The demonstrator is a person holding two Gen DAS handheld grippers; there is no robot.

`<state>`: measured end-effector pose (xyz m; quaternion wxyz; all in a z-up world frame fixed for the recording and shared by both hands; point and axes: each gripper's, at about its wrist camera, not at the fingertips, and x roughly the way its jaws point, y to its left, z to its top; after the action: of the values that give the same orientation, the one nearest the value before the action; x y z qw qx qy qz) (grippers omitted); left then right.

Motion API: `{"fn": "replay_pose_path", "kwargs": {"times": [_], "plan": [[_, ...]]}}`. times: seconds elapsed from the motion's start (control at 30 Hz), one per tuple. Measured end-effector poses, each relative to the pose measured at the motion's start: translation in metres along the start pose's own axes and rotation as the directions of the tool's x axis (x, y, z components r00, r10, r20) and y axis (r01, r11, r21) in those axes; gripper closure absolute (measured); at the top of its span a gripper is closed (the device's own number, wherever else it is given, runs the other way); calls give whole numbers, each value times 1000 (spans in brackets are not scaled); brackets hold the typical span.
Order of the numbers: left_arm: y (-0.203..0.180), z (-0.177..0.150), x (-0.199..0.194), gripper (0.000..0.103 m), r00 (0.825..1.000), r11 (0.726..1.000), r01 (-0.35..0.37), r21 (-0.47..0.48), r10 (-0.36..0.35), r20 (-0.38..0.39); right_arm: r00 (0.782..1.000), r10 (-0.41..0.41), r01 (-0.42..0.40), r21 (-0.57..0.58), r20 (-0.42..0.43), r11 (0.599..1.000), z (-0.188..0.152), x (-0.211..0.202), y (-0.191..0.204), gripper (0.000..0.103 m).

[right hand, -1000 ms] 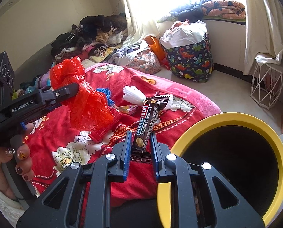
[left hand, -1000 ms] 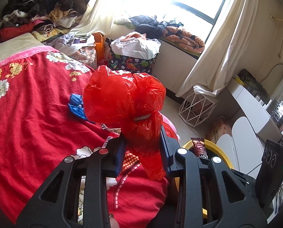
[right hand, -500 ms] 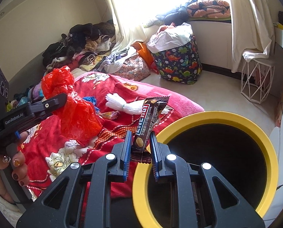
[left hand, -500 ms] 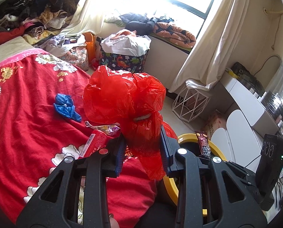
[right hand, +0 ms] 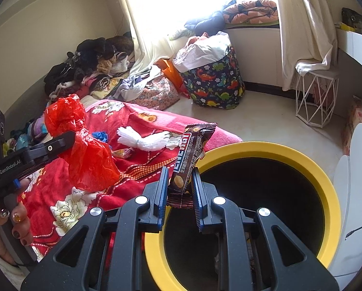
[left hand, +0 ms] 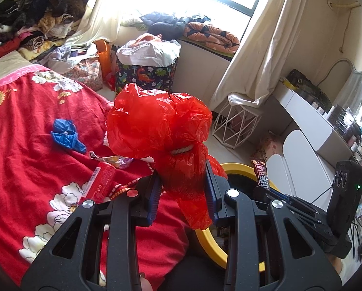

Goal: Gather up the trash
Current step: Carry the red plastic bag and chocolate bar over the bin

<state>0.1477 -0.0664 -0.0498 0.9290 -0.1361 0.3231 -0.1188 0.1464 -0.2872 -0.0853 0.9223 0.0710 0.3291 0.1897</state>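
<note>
My left gripper [left hand: 183,189] is shut on a crumpled red plastic bag [left hand: 156,128], held above the bed's edge; the same bag [right hand: 84,145] shows at the left of the right wrist view. My right gripper [right hand: 179,189] is shut on a brown snack wrapper [right hand: 190,157] that stands upright over the near rim of the yellow-rimmed bin [right hand: 278,148]. The bin [left hand: 236,168] also sits just right of my left gripper. More trash lies on the red bedspread: a blue bag [left hand: 65,134], a red packet [left hand: 99,180], a shiny wrapper [left hand: 115,161] and a white bundle [right hand: 142,141].
The bed with a red flowered blanket [left hand: 23,157] fills the left. A dinosaur-print hamper [right hand: 212,82], a white wire stool [right hand: 316,97], curtains and a white desk [left hand: 312,121] stand around the floor. A hand [right hand: 4,228] grips the left tool.
Both grippers have swung right, away from the bed toward the bin. The bin's opening now lies more under the right gripper, and more of its rim shows beside the left one.
</note>
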Motion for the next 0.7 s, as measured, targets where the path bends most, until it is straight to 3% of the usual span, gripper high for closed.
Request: {"fn": "replay_pose_path", "kwargs": {"times": [0.7], "plan": [[-46, -12, 21, 78, 995, 993, 81, 90, -75, -66, 996, -89, 86, 93, 25, 992, -3, -19, -46, 85]]}}
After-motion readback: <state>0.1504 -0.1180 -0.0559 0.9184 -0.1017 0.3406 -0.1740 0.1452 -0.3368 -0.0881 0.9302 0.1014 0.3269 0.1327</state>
